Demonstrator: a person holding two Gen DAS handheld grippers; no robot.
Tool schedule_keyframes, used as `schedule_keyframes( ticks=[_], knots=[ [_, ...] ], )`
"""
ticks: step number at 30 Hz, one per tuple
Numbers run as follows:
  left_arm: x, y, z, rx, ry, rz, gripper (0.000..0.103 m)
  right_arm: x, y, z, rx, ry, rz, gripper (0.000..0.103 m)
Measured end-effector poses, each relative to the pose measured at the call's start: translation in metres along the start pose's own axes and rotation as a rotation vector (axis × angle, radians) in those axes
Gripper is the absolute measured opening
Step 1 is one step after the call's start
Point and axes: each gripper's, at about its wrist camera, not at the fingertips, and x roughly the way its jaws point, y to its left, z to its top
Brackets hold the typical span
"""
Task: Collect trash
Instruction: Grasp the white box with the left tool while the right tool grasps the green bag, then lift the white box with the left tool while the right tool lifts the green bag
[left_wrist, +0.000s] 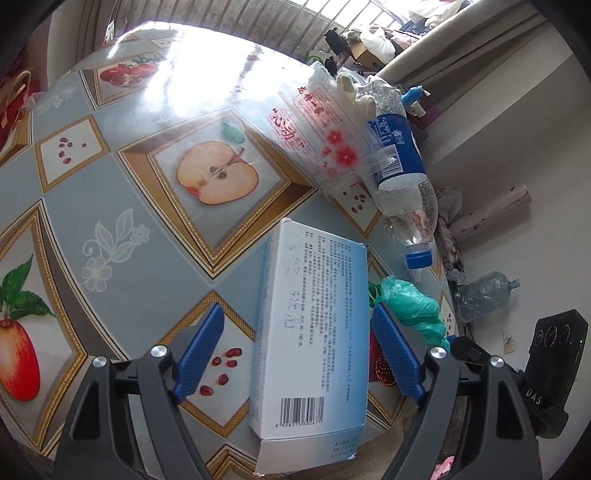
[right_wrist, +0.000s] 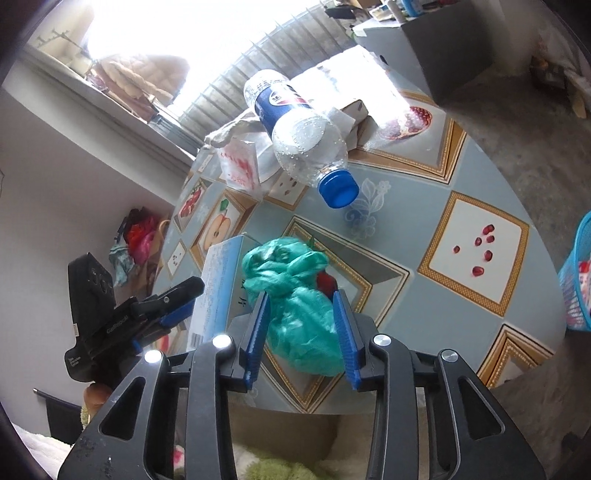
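Left gripper wide, white box loose between jaws. Right gripper narrow, jaws flanking green bag; contact unclear.

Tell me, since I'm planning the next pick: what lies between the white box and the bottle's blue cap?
Only bare patterned tablecloth between the white box and the blue cap; the green bag sits beside the box. Right wrist view shows it.

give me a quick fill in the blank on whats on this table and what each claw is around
1. The white box lies between the open fingers of the ____ claw.
2. The crumpled bag between the right claw's fingers is ____ in colour.
3. The plastic bottle has a ____ cap.
4. At the right edge of the right wrist view stands a blue ____ beside the table.

Missing words: left; green; blue; basket
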Motion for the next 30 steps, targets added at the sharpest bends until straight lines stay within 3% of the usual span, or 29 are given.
schedule_keyframes(
  ticks=[7, 10, 17, 18, 21, 23, 30],
  knots=[
    [-0.009, 0.003, -0.003, 0.057, 0.005, 0.022, 0.080, 0.002, -0.005, 0.000, 0.015, 0.028, 0.032, 0.038],
    [-0.011, 0.002, -0.004, 0.073, 0.001, 0.032, 0.080, 0.001, 0.001, 0.000, -0.029, 0.033, 0.048, 0.048],
    [-0.007, -0.005, -0.002, 0.097, 0.005, 0.031, 0.080, 0.029, 0.019, 0.002, -0.170, 0.172, 0.049, 0.055],
    [-0.007, -0.006, -0.002, 0.098, 0.006, 0.031, 0.080, 0.034, 0.020, 0.001, -0.170, 0.196, 0.059, 0.053],
    [-0.005, -0.006, -0.002, 0.095, 0.007, 0.032, 0.080, 0.044, 0.016, -0.003, -0.123, 0.237, 0.129, 0.034],
    [-0.005, -0.007, -0.002, 0.094, 0.010, 0.033, 0.080, 0.042, 0.013, -0.004, -0.083, 0.214, 0.145, 0.030],
    [-0.001, -0.016, -0.002, 0.144, 0.002, 0.056, 0.080, 0.015, -0.008, -0.007, 0.041, 0.091, 0.082, 0.030]
  ],
)
